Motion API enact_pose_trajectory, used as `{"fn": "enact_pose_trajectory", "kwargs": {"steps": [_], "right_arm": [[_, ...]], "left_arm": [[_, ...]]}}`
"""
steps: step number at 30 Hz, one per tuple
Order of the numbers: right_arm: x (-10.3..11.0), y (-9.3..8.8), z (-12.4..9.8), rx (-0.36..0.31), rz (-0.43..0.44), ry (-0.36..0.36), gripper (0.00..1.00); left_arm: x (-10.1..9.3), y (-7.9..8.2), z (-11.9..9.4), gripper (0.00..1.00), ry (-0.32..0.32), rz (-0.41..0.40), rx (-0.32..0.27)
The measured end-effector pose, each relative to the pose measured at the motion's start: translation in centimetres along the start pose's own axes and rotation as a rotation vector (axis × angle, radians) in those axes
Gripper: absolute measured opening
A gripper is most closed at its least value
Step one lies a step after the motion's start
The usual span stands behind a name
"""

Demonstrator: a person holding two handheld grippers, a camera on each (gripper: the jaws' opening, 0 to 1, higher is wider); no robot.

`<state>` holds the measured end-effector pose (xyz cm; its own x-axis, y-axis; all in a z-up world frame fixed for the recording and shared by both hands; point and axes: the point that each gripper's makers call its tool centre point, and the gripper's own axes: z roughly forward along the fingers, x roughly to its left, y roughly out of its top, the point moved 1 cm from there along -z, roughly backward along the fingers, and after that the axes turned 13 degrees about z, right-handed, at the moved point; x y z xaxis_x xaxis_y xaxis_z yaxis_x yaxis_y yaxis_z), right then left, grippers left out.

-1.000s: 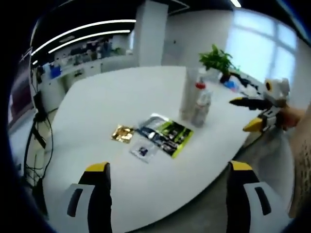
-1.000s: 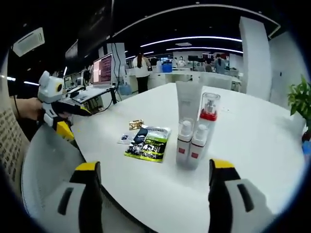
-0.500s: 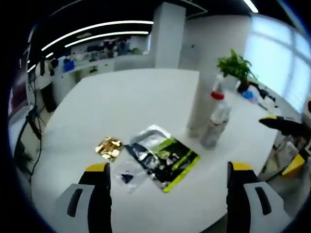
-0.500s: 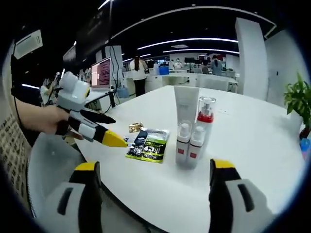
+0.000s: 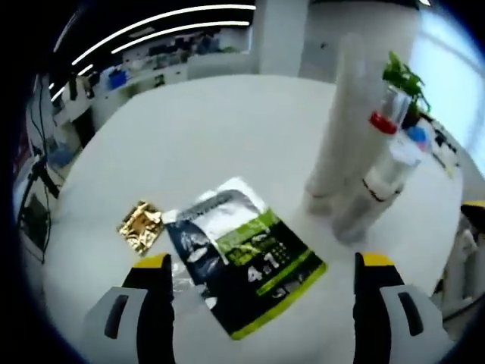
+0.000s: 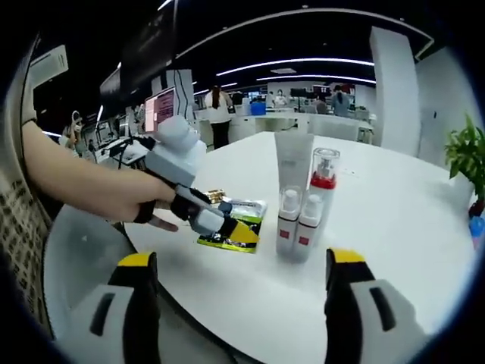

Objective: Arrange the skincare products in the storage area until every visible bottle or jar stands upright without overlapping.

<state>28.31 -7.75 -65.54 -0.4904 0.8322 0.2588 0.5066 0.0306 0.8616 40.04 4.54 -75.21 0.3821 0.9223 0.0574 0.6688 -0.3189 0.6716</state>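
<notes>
Landmark: the tall white tube (image 6: pixel 293 161), standing upright on the white table (image 6: pixel 394 220).

Right gripper view: a clear pump bottle with a red collar (image 6: pixel 323 178) stands upright, touching or just beside the tube. Two small white pump bottles (image 6: pixel 296 224) stand upright directly in front of the tube, side by side, touching each other. The green and black sachet (image 6: pixel 239 224) lies flat on the table, near the tube on its side toward the person's hand (image 6: pixel 148 205). A small gold packet (image 6: pixel 213 195) lies just beyond the sachet, farther from the tube.

The left gripper (image 6: pixel 227 220), held in that hand, reaches over the sachet, its yellow tips near the small bottles but apart from them. In the left gripper view its jaws stand wide apart with nothing between them; the left gripper (image 5: pixel 261 265) hangs over the sachet (image 5: pixel 242 254), with the gold packet (image 5: pixel 140 225) on the sachet's far side from the tube (image 5: pixel 345 129).

The right gripper (image 6: pixel 239 262) is held back from the table edge on the near side of the tube, jaws spread wide, holding nothing.

A potted plant (image 6: pixel 468 163) stands well apart from the tube.
</notes>
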Motion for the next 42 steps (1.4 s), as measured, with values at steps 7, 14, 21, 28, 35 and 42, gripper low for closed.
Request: {"fn": "enact_pose_trajectory", "kwargs": {"steps": [7, 14, 21, 28, 35, 42], "right_arm": [[-0.4, -0.1, 0.0, -0.005, 0.026, -0.01, 0.91], [-0.6, 0.0, 0.0, -0.004, 0.037, -0.021, 0.9], [-0.6, -0.2, 0.0, 0.005, 0.032, -0.029, 0.89], [-0.7, -0.2, -0.1, 0.003, 0.031, -0.039, 0.89], [-0.7, -0.2, -0.1, 0.005, 0.029, -0.046, 0.88], [-0.6, -0.3, 0.0, 0.015, 0.023, -0.043, 0.88]], "left_arm": [[1.3, -1.0, 2.3, 0.97, 0.069, -0.023, 0.074], [1.7, -0.7, 3.3, 0.97, 0.098, -0.002, 0.065], [3.2, -0.4, 3.1, 0.91, 0.102, 0.012, 0.015], [4.5, 0.0, 2.8, 0.74, 0.089, 0.039, -0.014], [5.6, 0.0, 2.2, 0.65, 0.098, 0.048, -0.014], [6.0, 0.1, 2.0, 0.56, 0.083, -0.024, -0.04]]}}
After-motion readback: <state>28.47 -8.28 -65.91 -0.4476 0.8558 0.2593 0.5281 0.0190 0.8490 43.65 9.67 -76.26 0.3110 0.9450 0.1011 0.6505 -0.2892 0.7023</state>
